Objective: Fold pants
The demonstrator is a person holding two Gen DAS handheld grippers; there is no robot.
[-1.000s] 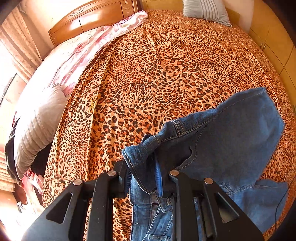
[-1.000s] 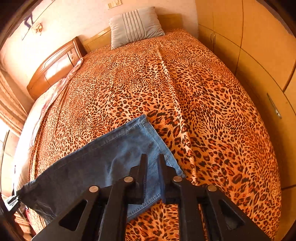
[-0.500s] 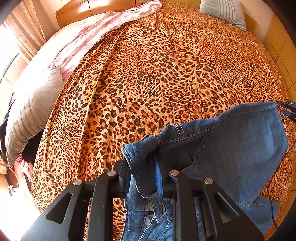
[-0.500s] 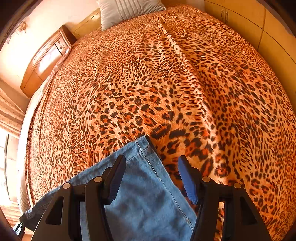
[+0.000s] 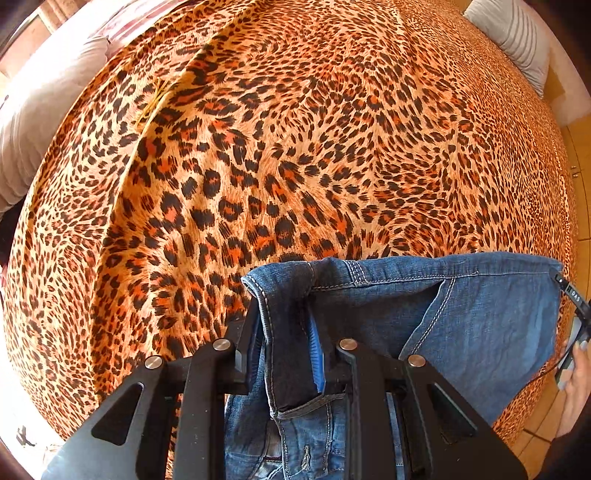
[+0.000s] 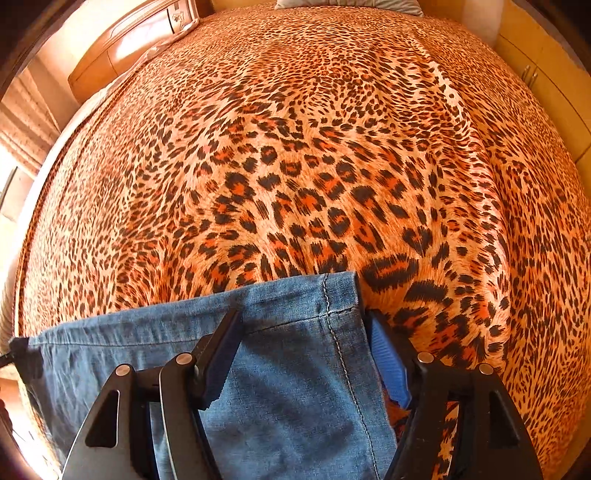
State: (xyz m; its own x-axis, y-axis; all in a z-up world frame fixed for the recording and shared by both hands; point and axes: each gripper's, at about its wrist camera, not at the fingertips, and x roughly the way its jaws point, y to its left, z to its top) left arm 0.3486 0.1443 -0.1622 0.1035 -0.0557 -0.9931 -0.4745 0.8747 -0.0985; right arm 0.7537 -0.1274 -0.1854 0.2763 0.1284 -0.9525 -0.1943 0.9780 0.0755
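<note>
Pants on leopard bedspread, waistband pinched in left gripper, right gripper just spread, hem between.

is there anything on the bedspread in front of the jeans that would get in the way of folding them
Nothing visible does. The leopard bedspread ahead of the jeans lies bare; the grey pillow sits far off at the head of the bed.

Pants on bedspread (near edge), pillow far behind
</note>
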